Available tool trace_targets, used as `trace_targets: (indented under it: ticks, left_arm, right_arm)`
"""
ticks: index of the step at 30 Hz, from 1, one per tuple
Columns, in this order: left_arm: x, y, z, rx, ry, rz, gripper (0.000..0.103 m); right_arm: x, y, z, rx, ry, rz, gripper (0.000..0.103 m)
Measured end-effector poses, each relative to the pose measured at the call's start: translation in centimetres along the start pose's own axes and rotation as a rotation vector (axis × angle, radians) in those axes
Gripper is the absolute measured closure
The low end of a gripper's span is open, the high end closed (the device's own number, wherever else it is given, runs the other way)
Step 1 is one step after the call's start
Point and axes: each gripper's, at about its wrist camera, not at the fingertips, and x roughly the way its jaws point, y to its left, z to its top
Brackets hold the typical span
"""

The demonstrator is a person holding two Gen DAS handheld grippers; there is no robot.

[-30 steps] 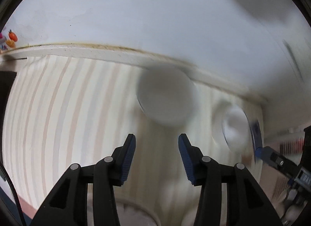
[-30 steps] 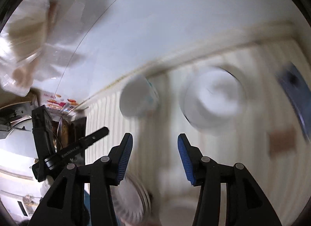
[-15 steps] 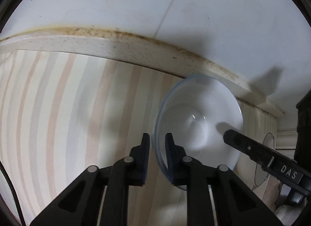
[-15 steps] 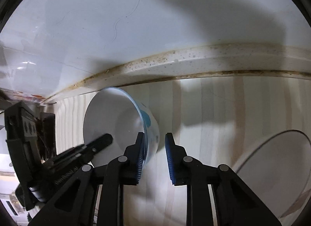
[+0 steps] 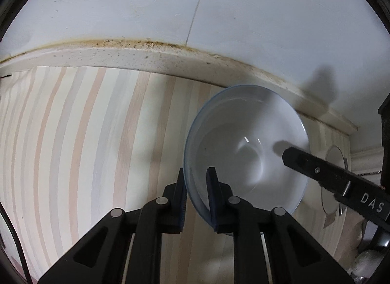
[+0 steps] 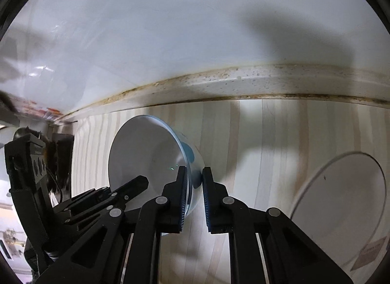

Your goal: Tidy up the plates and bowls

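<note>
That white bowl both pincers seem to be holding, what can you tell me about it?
The bowl is round and deep, glossy white inside like glazed ceramic, with a thin blue rim and blue marks on its outer wall. It is empty. It sits near the back edge of the striped countertop, close to the wall. The left hand-held gripper pinches one side of its rim, one finger inside and one outside; the right hand-held gripper pinches the opposite side the same way. Whether its base touches the countertop cannot be seen.

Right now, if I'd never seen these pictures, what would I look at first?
Probably the white bowl in the middle, pinched at opposite rims by the left gripper and the right gripper. Next, the striped counter under it, and a flat white plate lying to the right.
</note>
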Motion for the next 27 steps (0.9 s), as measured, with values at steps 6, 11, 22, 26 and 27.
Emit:
trace_targets:
  ticks: [6,11,22,26,27]
  left_arm:
    - [-3.4,-1.3,-2.9,0.023,-0.008,0.0,0.09]
    - [-6.8,-3.2,-6.6,0.046,-0.012,-0.022,0.089]
    - [-9.6,-7.5,-14.7,0.146,0.076,-0.093,0.089]
    - [-8.9,-9.2,-17.6,0.196,0.117,-0.099,0.089]
    - [-8.6,-9.4,-18.1,0.208,0.128,-0.097,0.089]
  right_arm:
    - [-3.7,0.3,-3.2,-0.014,-0.013,0.028,0.089]
    - [-7.6,0.3,-7.4,-0.001,-0.033,0.049,0.089]
    - [-14.9,-3.1,-18.8,0.077,-0.053,0.012,0.089]
    - [-15.7,-5.2,-23.0,0.124,-0.034,-0.007,0.089]
    - [-15.7,-5.8,-23.8,0.134,-0.028,-0.01,0.089]
